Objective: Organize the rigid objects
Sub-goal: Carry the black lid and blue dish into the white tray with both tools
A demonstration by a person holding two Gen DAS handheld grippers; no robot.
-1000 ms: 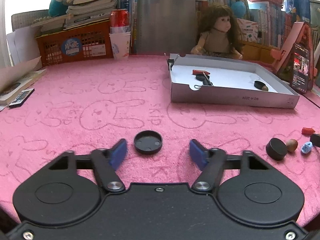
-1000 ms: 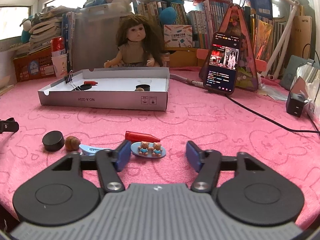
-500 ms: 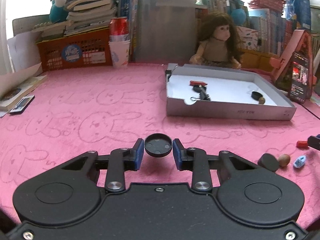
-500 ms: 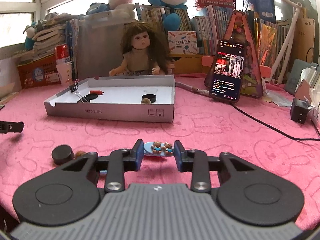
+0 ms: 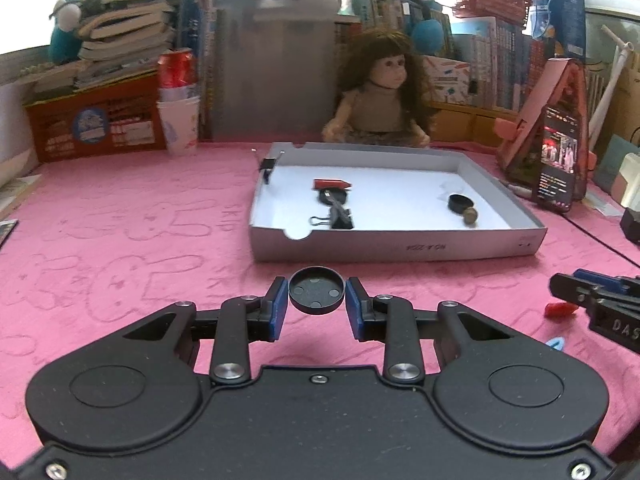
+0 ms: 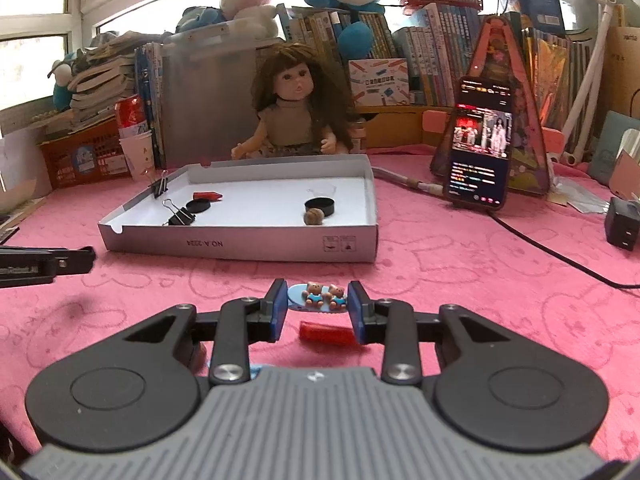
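Left tongs are pinching a round black plastic cap by its rim; right tongs are gripping a blue oval bear-decorated clip. Both items are hanging ahead of the white cardboard tray; the narrow edge grips are risking slippage onto the pink surface.

The shallow box lies on the table cloth, in front of the doll. In the box, on its left side, lie 1 crayon, 1 round cap and 1 binder clip; another clip sits on the left wall. On the right side of the box lie a second cap and a nut, touching. The phone stands right of the box. A can stands in a paper cup, left of the box, behind. A loose crayon lies on the cloth before the box.
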